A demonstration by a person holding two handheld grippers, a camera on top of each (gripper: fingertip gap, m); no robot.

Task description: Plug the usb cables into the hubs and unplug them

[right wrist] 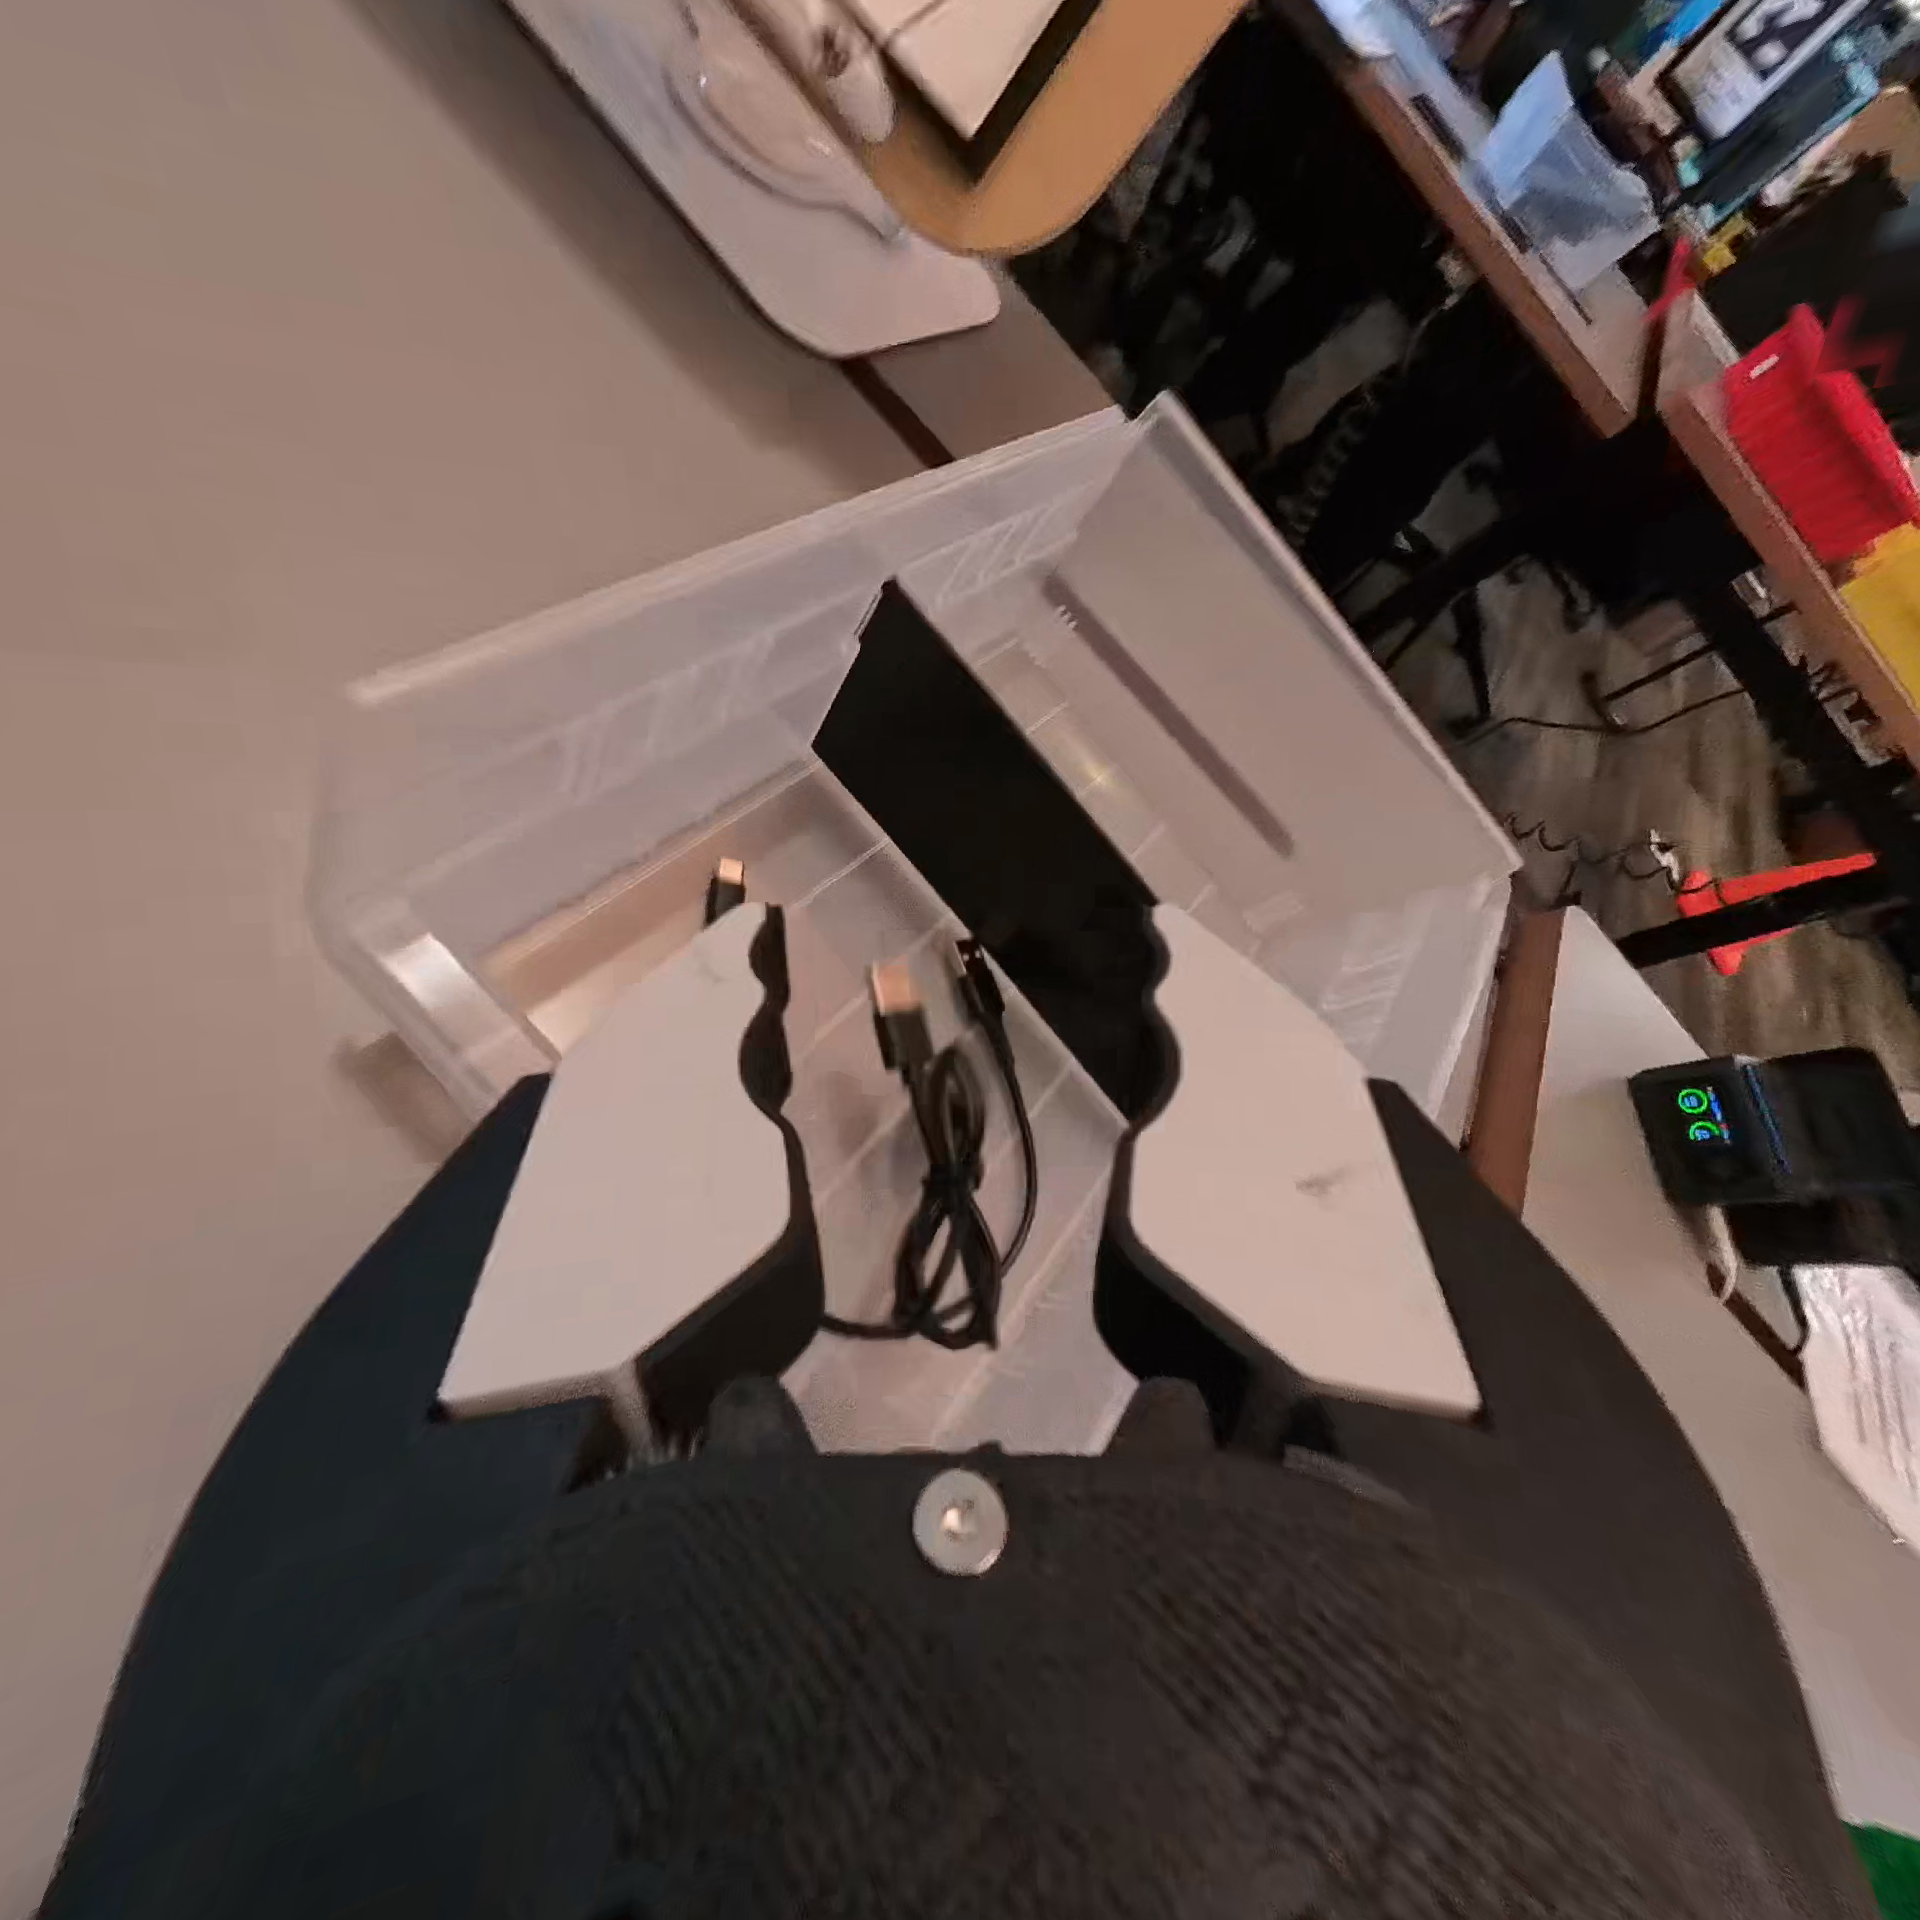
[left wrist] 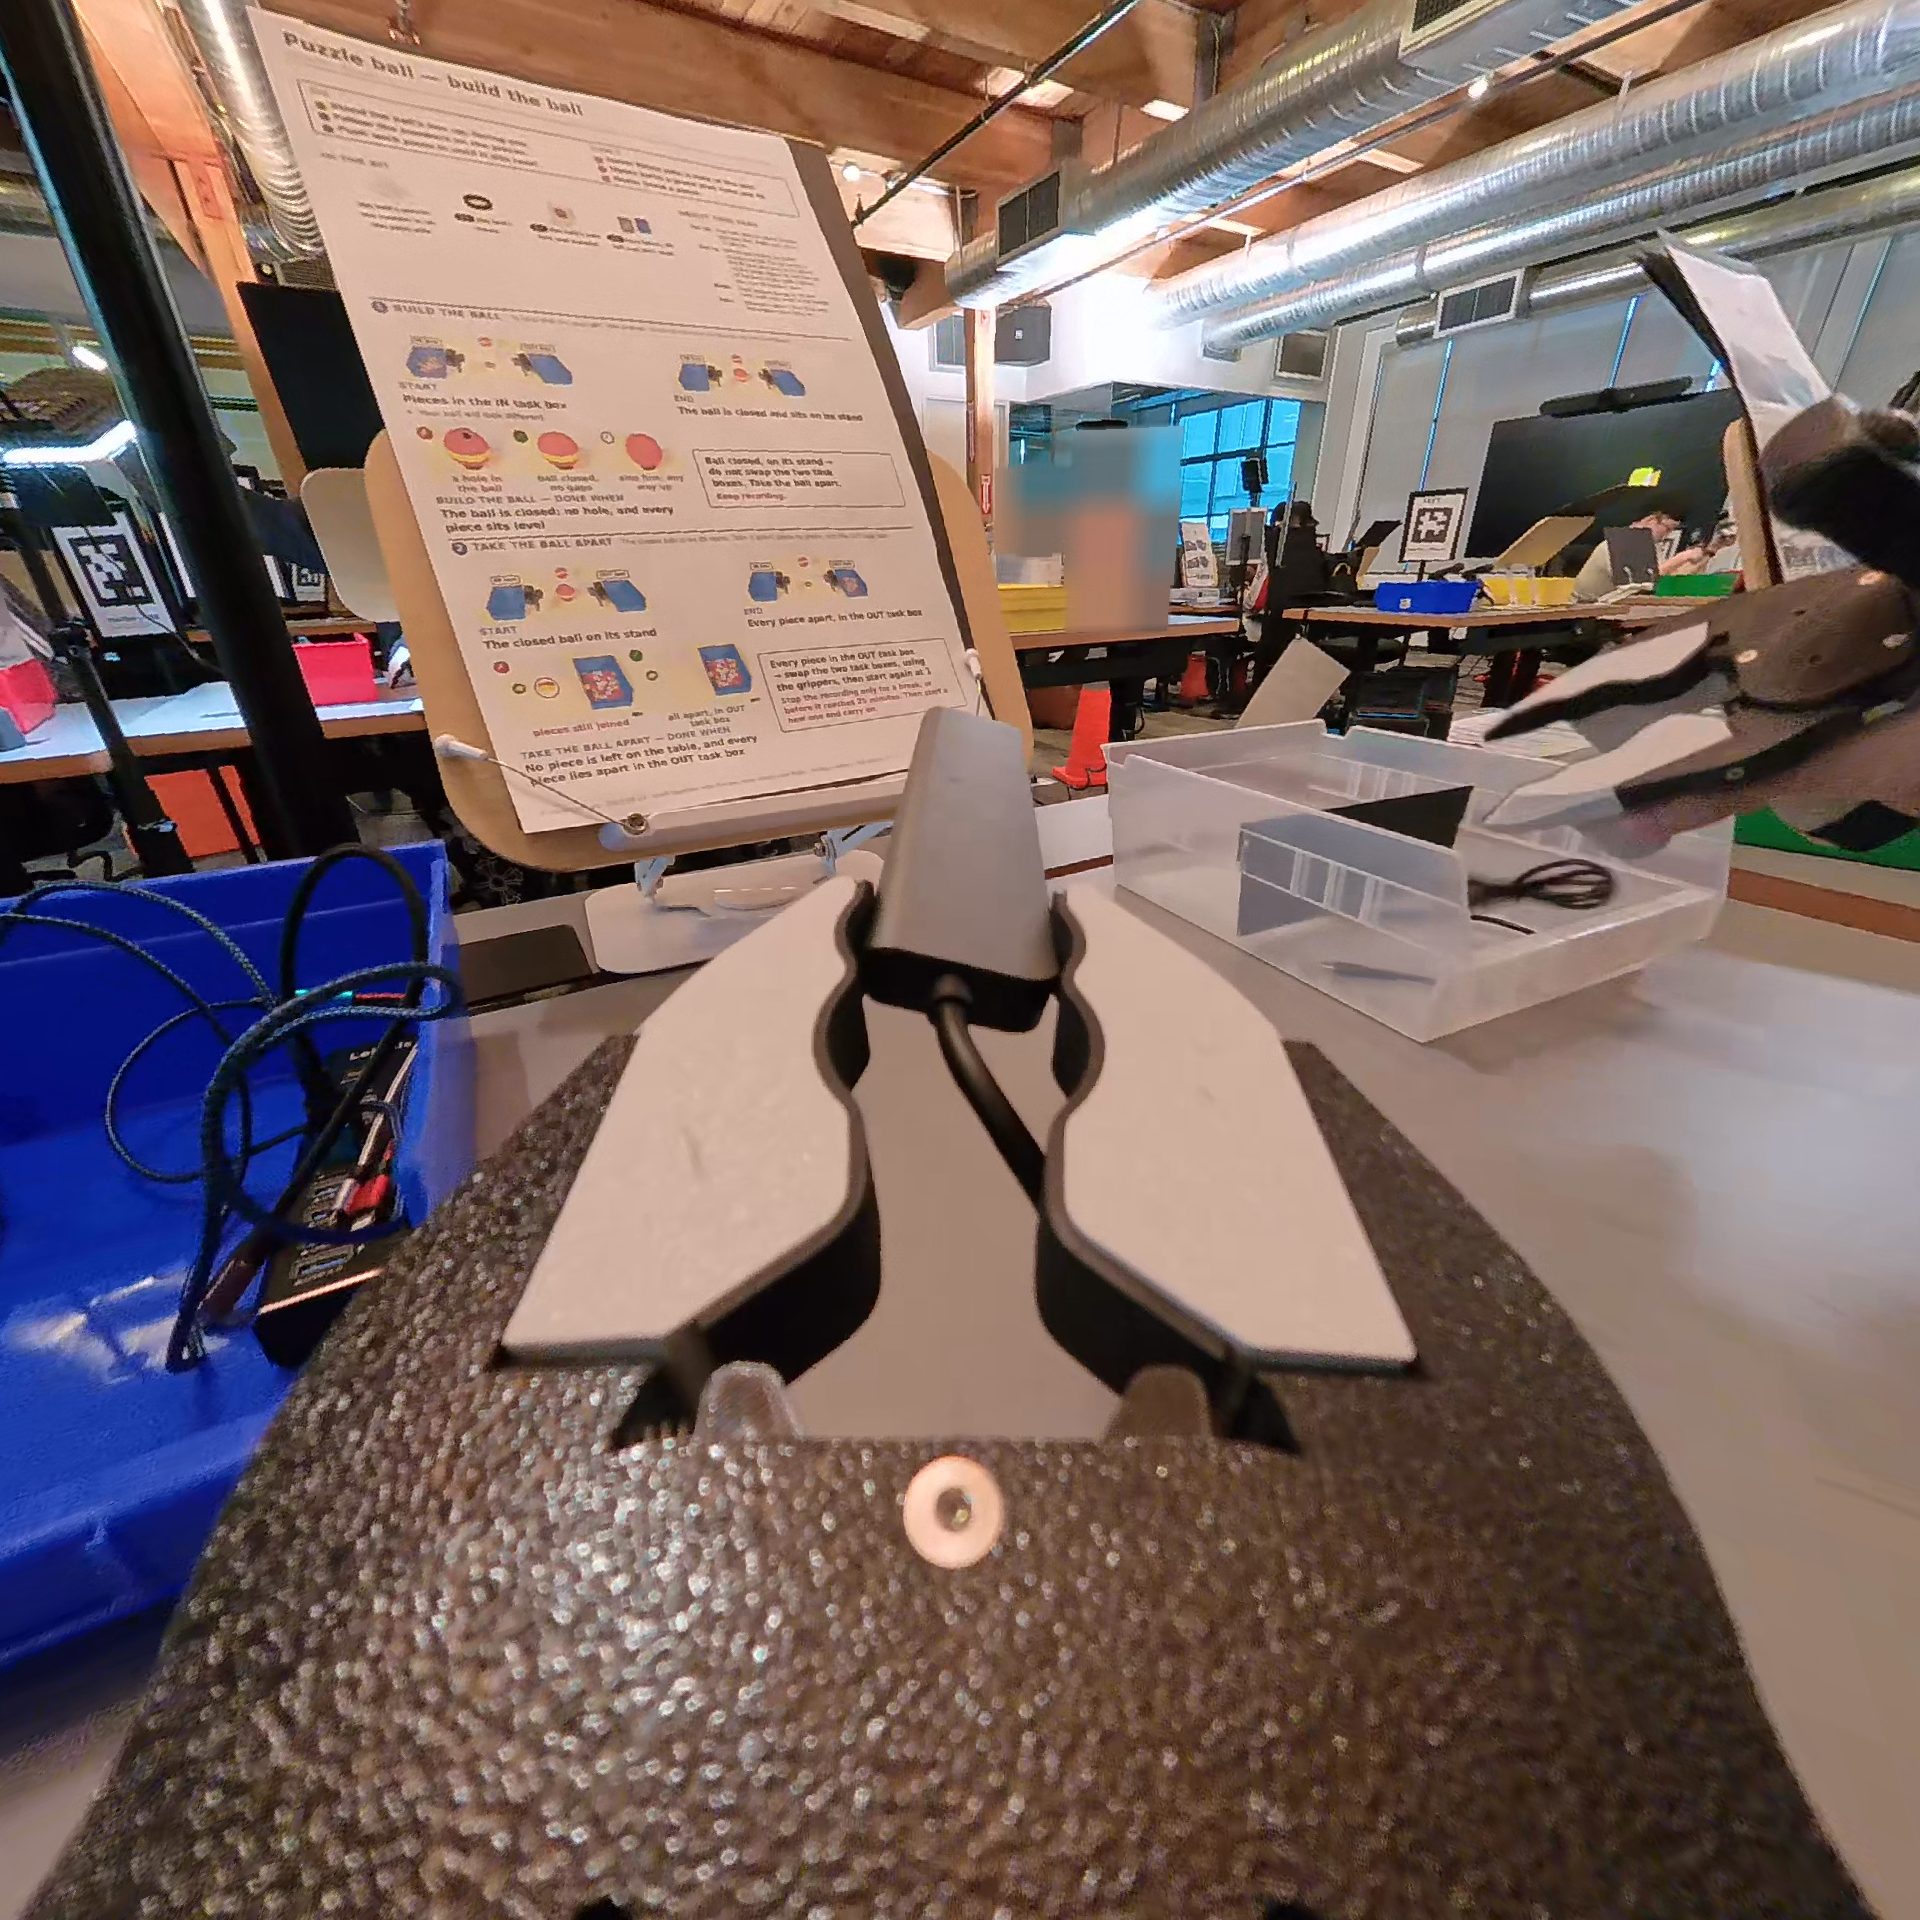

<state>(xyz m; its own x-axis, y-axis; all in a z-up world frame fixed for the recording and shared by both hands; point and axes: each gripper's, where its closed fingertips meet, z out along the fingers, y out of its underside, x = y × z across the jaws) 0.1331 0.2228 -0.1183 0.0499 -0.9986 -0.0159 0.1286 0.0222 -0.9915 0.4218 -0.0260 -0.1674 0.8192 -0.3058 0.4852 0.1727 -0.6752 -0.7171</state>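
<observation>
Two grippers, one hub held, one cable waiting

Two views came back to me. In the left wrist view, my left gripper (left wrist: pixel 961 935) had its jaws clamped on the near end of a grey hub (left wrist: pixel 961 831), which stood tilted up at the centre of the frame, its black lead (left wrist: pixel 987 1101) trailing back between the fingers. At the left edge sat a blue bin (left wrist: pixel 94 1351) holding a tangle of braided cables (left wrist: pixel 239 1039) and a second, dark hub (left wrist: pixel 332 1226) with plugs seated in it. An instruction sheet on a stand (left wrist: pixel 623 468) rose in the upper left. To the right of centre, a clear plastic tray (left wrist: pixel 1558 977) rested on the grey table (left wrist: pixel 1662 1247).

My right gripper (left wrist: pixel 1496 774) entered from the right edge of that view, poised over the tray with its tips pointing left.

In the right wrist view, the right gripper (right wrist: pixel 951 920) had its jaws apart, holding nothing, and hung above the tray (right wrist: pixel 582 727). A coiled black usb cable (right wrist: pixel 951 1195) lay on the tray floor, framed between the fingers, its metal plug (right wrist: pixel 894 992) pointing towards the top of the frame. A black block (right wrist: pixel 956 769) leaned inside the tray beyond it. A small device with a lit screen (right wrist: pixel 1704 1122) sat at the right edge.
</observation>
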